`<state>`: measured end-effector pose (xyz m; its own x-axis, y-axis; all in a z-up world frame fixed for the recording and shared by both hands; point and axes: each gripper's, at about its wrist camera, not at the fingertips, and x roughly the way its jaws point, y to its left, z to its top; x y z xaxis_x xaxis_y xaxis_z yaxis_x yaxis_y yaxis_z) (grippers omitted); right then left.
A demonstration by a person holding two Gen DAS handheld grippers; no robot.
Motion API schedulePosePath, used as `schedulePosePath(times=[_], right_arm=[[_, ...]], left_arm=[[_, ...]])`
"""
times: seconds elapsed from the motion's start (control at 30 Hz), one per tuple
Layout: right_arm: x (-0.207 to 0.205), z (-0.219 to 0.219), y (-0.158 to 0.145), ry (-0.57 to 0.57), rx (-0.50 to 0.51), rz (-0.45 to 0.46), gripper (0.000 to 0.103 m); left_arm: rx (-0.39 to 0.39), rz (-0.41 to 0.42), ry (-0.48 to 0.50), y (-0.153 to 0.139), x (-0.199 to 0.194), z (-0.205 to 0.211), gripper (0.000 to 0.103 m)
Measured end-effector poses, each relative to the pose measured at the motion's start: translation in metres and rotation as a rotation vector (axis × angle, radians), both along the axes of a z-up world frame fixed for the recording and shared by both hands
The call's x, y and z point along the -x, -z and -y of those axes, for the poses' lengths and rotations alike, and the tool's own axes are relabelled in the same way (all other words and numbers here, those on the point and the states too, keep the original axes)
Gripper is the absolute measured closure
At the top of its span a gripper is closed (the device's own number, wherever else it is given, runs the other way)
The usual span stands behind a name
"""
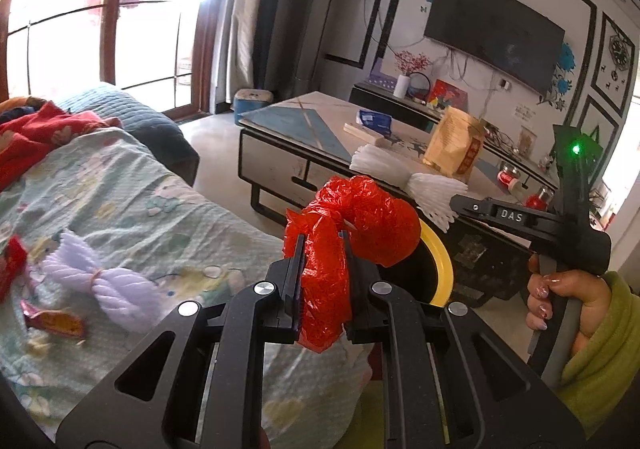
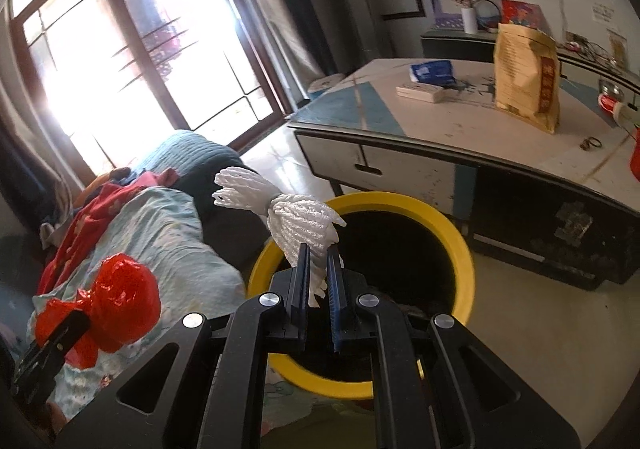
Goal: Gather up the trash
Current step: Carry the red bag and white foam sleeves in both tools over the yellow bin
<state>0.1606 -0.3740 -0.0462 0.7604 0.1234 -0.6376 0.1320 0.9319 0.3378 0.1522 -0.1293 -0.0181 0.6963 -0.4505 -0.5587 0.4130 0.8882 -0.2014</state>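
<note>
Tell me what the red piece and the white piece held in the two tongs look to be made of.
The red bag in the left tongs looks like thin plastic film: glossy, crinkled, slightly translucent at the edges. The white netting in the right tongs looks like soft foam mesh sleeve, matte, ribbed in a lattice and cinched at the middle; it could be another soft plastic.

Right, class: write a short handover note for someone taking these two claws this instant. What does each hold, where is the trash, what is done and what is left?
Left claw: shut on the red plastic bag, beside the bin.
Right claw: shut on the white foam net, above the yellow-rimmed bin.
Done: both pieces picked up, neither dropped yet.
Left: release both into the bin, then fetch the second foam net and wrappers from the bed.
</note>
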Motion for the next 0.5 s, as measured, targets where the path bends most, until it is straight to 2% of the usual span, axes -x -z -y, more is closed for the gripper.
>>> schedulePosePath(times=[0.5], right_arm=[[-0.010, 0.026, 0.022, 0.089, -0.020, -0.078, 0.094]], left_arm=[[-0.055, -0.050, 0.069, 0.028, -0.014, 0.044, 0.094]])
